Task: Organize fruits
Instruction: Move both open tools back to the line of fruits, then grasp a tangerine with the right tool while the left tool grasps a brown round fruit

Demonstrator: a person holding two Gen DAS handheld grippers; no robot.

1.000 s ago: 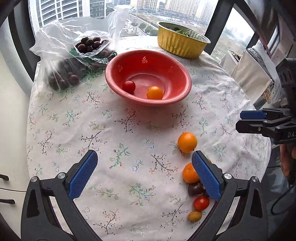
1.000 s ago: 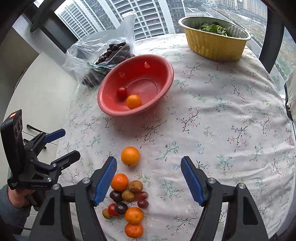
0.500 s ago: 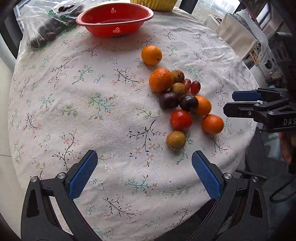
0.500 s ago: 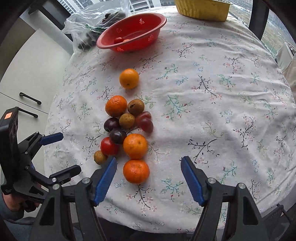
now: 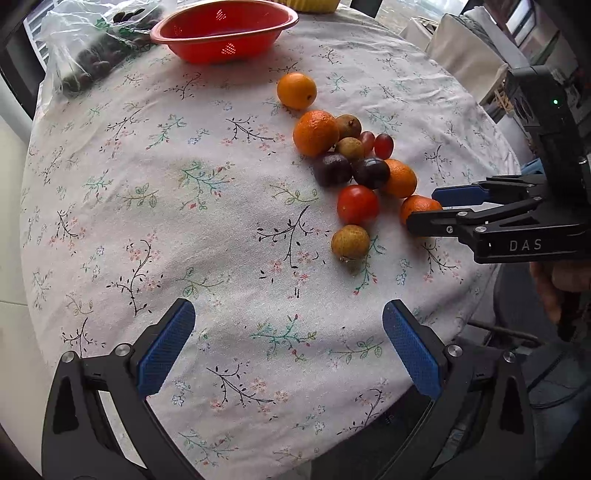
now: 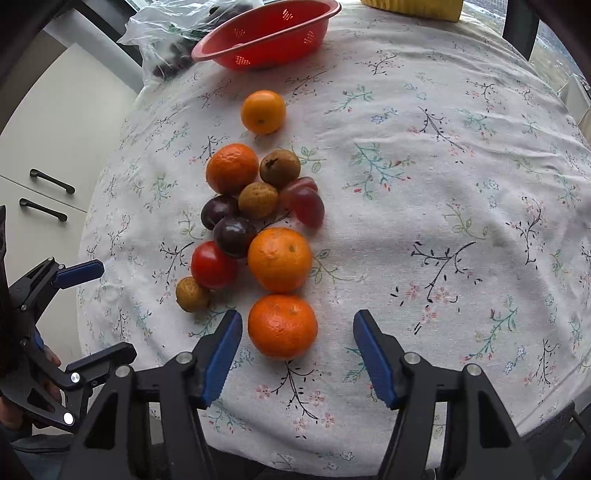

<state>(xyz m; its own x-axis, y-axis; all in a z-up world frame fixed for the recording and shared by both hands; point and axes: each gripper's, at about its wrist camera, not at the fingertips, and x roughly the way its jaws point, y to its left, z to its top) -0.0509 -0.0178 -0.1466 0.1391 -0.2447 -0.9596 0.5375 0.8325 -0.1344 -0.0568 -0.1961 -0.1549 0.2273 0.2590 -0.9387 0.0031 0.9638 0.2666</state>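
Several loose fruits lie in a cluster on the floral tablecloth: oranges, a red tomato (image 6: 213,265), dark plums, brown longans and red grapes. The nearest orange (image 6: 282,326) sits between the fingers of my right gripper (image 6: 298,319), whose jaws are closing; the left pad is close to it, the right pad still apart. The left wrist view shows that gripper (image 5: 423,206) from the side, straddling this orange (image 5: 419,205). My left gripper (image 5: 288,314) is open over bare cloth near the table's front edge. At the far side stands the red colander bowl (image 5: 221,51).
Left of the bowl lies a clear plastic bag of dark fruit (image 5: 92,55). A yellow foil tray (image 6: 410,9) stands at the back. The round table's edge runs just under both grippers. White cabinets (image 6: 37,147) are at the left and a covered chair (image 5: 461,48) at the right.
Both grippers drew back from the bowl toward the near edge and sank. The right gripper came down around the nearest orange and its jaws narrowed. The left stayed open.
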